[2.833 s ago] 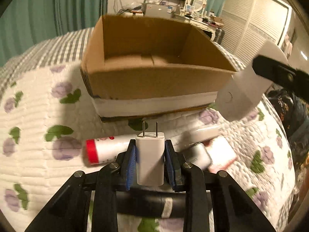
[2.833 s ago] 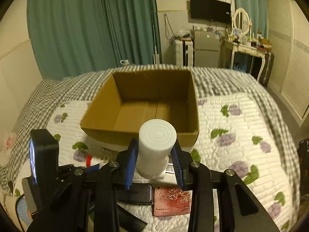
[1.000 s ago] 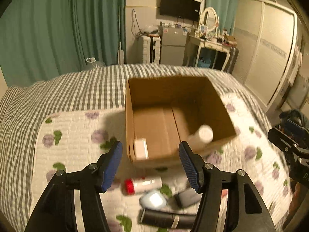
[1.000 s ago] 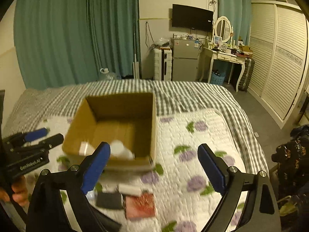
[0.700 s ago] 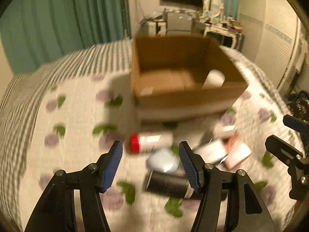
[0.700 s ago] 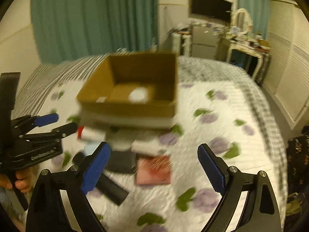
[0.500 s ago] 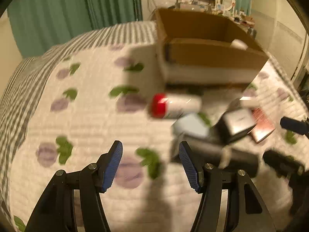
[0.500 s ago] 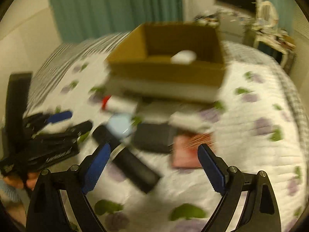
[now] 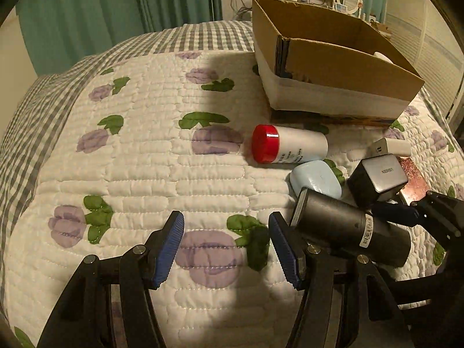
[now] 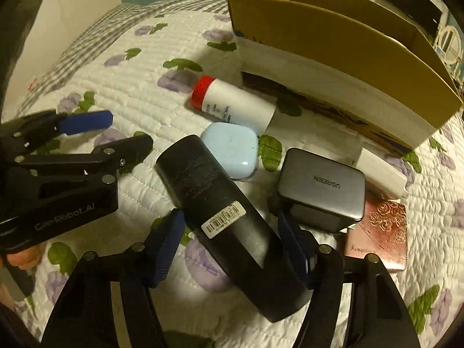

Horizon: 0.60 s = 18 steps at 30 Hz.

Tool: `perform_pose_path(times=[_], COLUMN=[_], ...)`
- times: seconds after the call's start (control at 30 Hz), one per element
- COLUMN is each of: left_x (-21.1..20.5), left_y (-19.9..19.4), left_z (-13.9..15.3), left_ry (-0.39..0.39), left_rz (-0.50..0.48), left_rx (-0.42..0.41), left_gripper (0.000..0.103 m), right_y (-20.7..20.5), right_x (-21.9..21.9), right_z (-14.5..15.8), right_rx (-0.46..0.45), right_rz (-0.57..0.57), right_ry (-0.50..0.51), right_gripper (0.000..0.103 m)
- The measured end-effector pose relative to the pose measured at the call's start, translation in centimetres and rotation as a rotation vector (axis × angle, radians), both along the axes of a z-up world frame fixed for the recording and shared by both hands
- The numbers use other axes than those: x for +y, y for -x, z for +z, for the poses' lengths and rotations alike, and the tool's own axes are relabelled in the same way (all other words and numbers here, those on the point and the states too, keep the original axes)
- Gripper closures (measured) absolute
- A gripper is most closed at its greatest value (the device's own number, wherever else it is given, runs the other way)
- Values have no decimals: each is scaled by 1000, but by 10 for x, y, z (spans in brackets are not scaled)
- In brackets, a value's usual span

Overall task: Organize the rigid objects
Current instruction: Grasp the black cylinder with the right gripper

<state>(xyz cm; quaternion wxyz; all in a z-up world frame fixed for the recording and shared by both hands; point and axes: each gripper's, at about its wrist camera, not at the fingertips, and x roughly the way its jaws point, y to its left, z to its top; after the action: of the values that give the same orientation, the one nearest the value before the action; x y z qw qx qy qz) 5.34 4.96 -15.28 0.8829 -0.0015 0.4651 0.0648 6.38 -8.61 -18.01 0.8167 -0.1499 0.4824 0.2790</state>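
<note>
Here the right gripper straddles the black cylinder, its tongs wide and not yet closed on it.
The cylinder lies flat on the quilt at the near edge of the clutter, its long axis running from about 11 o'clock, where its far end nearly touches the pale blue case, down to 5 o'clock in the right wrist view. That slant is the risk: the pads would likely meet the round body askew, so it may roll or twist out, or knock the grey charger just beside it at 2 o'clock. The left gripper hovers wide and empty over bare quilt at 9 o'clock, close enough to collide. The cardboard box sits at 1 o'clock, beyond the red-capped bottle.
</note>
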Motion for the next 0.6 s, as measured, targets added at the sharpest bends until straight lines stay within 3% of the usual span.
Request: perform_pose_path(times=[0.13, 0.53, 0.57, 0.6], left_x=[-1, -26, -32, -35], left_y=[-5, -15, -17, -18], left_z=[-1, 5, 4, 4], left_ry=[25, 52, 48, 48], left_rz=[-4, -62, -77, -86], left_rx=[4, 3, 3, 2], left_gripper=[40, 40, 40, 40], right_y=[-1, 2, -1, -2], right_x=[-8, -55, -61, -66], right_z=[12, 83, 86, 87], right_rx=[-25, -136, -143, -145], right_rz=[-34, -166, -185, -200], right_ry=[-24, -134, -137, -146], right_gripper=[61, 67, 70, 84])
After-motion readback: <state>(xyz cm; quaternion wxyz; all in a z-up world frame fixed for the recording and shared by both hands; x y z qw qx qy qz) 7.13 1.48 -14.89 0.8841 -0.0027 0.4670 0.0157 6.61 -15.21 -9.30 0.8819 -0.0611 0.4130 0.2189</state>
